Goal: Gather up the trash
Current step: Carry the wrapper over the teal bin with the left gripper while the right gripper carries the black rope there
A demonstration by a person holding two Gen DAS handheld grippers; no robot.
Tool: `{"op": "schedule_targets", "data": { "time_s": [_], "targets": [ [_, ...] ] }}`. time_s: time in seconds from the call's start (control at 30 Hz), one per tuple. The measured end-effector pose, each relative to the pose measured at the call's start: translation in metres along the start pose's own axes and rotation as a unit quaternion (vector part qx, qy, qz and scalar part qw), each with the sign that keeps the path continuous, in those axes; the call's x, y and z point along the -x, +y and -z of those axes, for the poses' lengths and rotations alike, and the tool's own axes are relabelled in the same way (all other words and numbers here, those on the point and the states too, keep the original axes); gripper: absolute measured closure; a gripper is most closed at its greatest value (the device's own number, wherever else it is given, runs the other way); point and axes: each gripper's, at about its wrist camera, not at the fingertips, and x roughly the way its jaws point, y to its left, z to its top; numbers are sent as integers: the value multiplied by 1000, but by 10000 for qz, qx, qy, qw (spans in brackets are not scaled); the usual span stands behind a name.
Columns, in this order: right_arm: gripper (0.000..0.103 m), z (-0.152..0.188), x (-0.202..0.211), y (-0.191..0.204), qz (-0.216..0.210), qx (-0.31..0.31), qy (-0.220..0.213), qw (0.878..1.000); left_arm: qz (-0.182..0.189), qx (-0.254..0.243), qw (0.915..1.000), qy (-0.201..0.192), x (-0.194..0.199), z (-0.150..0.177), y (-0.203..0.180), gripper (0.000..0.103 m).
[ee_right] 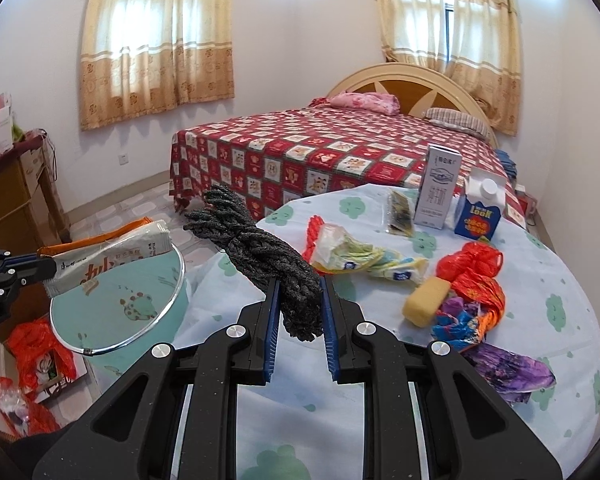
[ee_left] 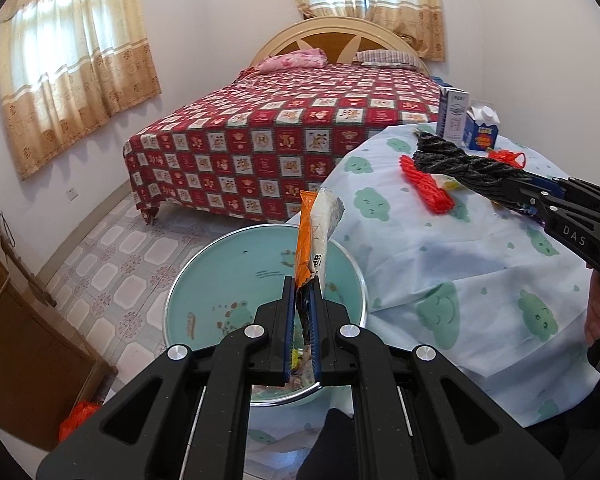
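My left gripper (ee_left: 303, 280) is shut on an orange and white snack wrapper (ee_left: 314, 240) and holds it above the teal basin (ee_left: 204, 280). The wrapper (ee_right: 108, 258) and basin (ee_right: 140, 320) also show in the right wrist view, left of the table. My right gripper (ee_right: 300, 280) is shut on a dark grey rope bundle (ee_right: 268, 252), lifted over the table's left edge; the bundle (ee_left: 460, 164) also shows in the left wrist view. On the table lie a clear plastic bag (ee_right: 356, 252), a red net (ee_right: 312, 236), a yellow sponge (ee_right: 426, 300), a red bag (ee_right: 472, 264) and crumpled purple wrappers (ee_right: 508, 372).
The round table has a pale blue cloth (ee_right: 460, 420). A white carton (ee_right: 436, 192) and a blue milk carton (ee_right: 480, 208) stand at its far side. A bed with a red cover (ee_right: 320, 160) is behind. A wooden cabinet (ee_right: 12, 200) and red bags (ee_right: 32, 344) are left.
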Motion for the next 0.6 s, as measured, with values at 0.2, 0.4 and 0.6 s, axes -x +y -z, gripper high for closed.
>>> {"op": "schedule_targets", "data": {
  "time_s": [0.2, 0.4, 0.6],
  "targets": [
    [83, -2, -4, 8, -108, 96, 11, 9999, -108, 44, 9999, 23, 1, 4, 9, 96],
    [83, -5, -8, 19, -202, 202, 17, 9996, -178, 119, 9997, 70, 1, 9, 20, 96],
    [83, -9, -12, 30, -296, 296, 22, 9991, -274, 215, 9994, 77, 3, 11, 32, 96]
  ]
}}
